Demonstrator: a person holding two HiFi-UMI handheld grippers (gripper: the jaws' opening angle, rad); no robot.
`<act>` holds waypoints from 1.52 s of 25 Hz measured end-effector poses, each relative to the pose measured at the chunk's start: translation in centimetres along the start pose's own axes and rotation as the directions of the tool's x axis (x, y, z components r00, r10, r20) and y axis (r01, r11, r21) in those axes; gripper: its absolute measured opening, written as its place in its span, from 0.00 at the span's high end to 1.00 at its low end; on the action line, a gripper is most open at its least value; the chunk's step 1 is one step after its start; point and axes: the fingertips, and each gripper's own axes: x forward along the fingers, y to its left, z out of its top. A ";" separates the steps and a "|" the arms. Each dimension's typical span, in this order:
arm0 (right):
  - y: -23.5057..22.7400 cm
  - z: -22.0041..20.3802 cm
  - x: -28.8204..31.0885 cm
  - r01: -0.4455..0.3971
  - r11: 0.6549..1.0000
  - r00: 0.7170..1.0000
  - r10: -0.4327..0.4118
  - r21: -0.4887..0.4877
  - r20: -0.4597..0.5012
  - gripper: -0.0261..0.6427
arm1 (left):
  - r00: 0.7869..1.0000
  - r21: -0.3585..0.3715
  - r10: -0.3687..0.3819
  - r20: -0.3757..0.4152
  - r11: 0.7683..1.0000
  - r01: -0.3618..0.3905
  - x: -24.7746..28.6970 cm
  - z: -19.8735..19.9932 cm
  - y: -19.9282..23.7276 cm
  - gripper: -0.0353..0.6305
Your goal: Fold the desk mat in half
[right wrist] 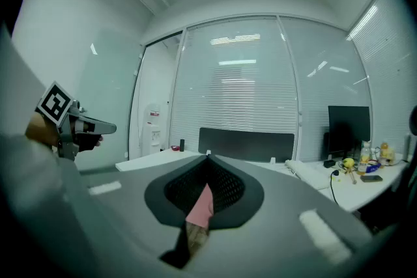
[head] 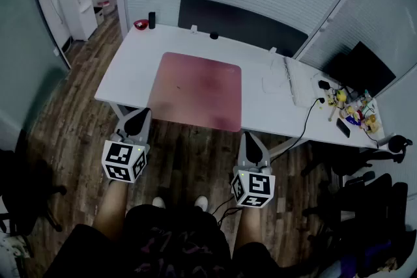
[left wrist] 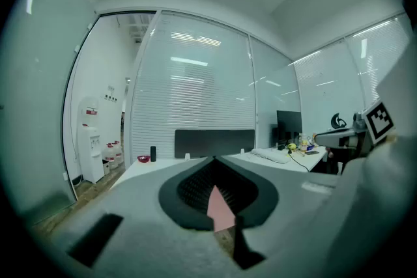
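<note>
The fingers (left wrist: 190, 189) of the left gripper (left wrist: 214, 158) are found closed together, with a thin pink strip of the desk mat (left wrist: 220, 208) clamped in the seam between them. The fingers (right wrist: 227, 188) of the right gripper (right wrist: 208, 155) are likewise closed, and a pink fold of the same mat is pinched between their pads.

In the head view the left gripper is set at the near left corner of the mat and the right gripper at the near right corner. Both are held roughly level and pointed away from the person. A marker cube (head: 124, 161) is carried behind the left fingers and a second cube (head: 253, 189) behind the right.

The mat is laid flat and unfolded on the white bench (head: 130, 71), its near edge at the bench's near edge. Its far edge is kept well short of the black partition (head: 241, 23) along the back of the bench.

To the right of the mat, apart from it, a long white item (head: 296, 81) is noted, and a black cable (head: 305, 122) is run over the near edge. Further right, small yellow items (head: 352, 107) and a dark monitor (head: 365, 68) are recorded. At the far left corner a red bowl (head: 140, 24) and a black cylinder (head: 151, 18) are placed just beside each other. A water dispenser (head: 78, 6) is seen on the wooden floor (head: 195, 159) beyond the bench's left end
</note>
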 end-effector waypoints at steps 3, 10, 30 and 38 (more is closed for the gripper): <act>0.4 0.0 -0.3 0.005 1.000 1.000 -0.005 -0.008 0.005 0.95 | 1.000 0.000 0.001 0.002 1.000 -0.001 -0.5 -0.2 0.3 0.95; 1.8 -0.3 -0.6 0.003 1.000 1.000 -0.003 -0.014 -0.006 0.95 | 1.000 0.003 -0.007 -0.001 1.000 0.007 -1.2 -0.3 0.7 0.95; 4.7 -1.6 -3.1 0.121 0.992 0.993 -0.120 0.028 -0.002 0.95 | 0.995 -0.002 -0.095 -0.025 0.995 0.095 -2.5 -2.6 2.5 0.95; 5.1 -1.9 -3.0 0.149 0.989 0.989 -0.149 0.019 -0.010 0.95 | 0.990 -0.015 -0.135 -0.030 0.991 0.134 -1.5 -3.1 2.6 0.95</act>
